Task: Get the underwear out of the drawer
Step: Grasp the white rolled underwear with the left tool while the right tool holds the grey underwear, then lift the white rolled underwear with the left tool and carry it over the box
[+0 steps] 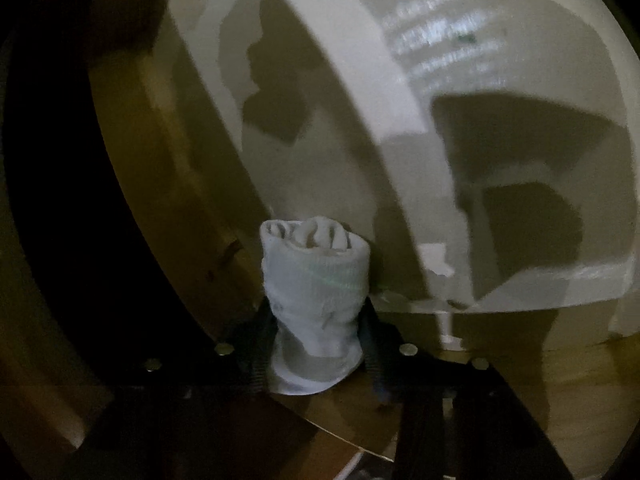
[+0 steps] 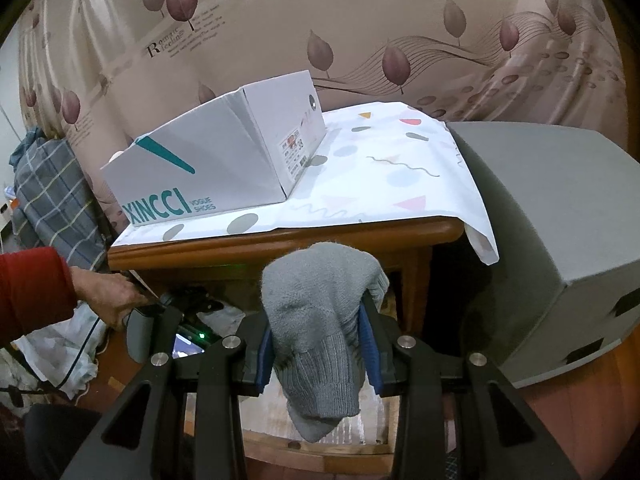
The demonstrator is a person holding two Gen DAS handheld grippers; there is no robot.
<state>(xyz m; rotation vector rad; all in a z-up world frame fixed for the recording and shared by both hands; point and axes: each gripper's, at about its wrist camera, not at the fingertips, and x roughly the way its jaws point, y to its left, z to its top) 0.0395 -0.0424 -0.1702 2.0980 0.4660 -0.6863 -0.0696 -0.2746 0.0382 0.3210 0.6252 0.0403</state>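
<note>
In the left wrist view my left gripper (image 1: 316,320) is shut on a rolled white sock bundle (image 1: 314,292) and holds it upright in a dim space beside a curved wooden edge (image 1: 160,184). In the right wrist view my right gripper (image 2: 318,340) is shut on a grey knitted sock bundle (image 2: 320,320), held in front of the wooden nightstand (image 2: 280,240) and above the open drawer (image 2: 312,452). The left hand and its gripper (image 2: 140,308) show at the left, low by the nightstand.
A white XINCCI shoe box (image 2: 208,164) stands on a patterned cloth (image 2: 380,176) on the nightstand top. A grey box (image 2: 560,232) sits at the right. A plaid bag (image 2: 52,200) is at the left. A white panel (image 1: 360,100) fills the left wrist view.
</note>
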